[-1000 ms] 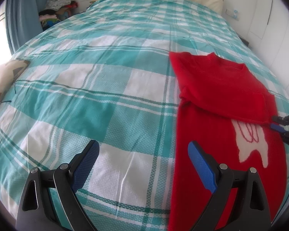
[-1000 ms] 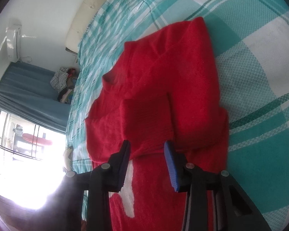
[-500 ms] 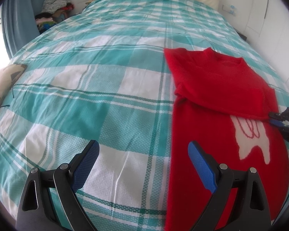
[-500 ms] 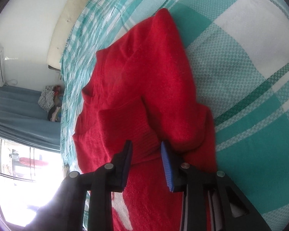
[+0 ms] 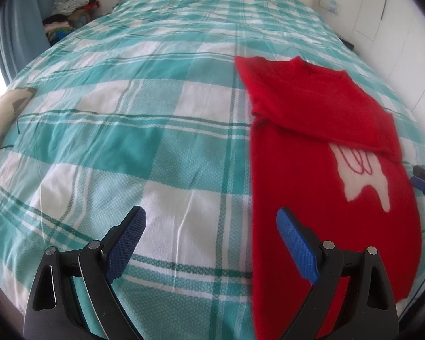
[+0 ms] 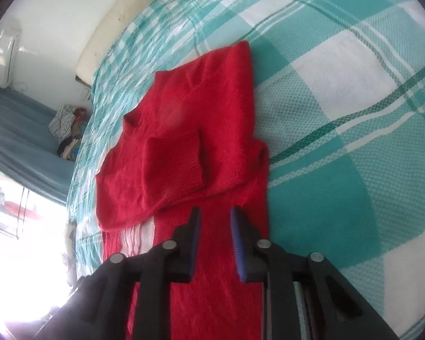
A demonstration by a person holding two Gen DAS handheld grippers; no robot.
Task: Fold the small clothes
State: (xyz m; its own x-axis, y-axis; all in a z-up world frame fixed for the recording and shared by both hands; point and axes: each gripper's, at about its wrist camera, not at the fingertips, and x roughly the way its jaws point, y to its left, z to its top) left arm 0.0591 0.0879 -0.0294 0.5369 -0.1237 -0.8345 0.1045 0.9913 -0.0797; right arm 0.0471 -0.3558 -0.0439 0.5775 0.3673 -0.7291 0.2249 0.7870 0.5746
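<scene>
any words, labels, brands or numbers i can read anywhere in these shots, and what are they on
None: no readable text shows in either view.
The red sweater bears only a white knitted figure with red line work, no letters.
The small wall plate beyond the bed has a blue mark too small to read.
The wall air conditioner shows no legible brand.
The left gripper and right gripper carry no markings.
</scene>
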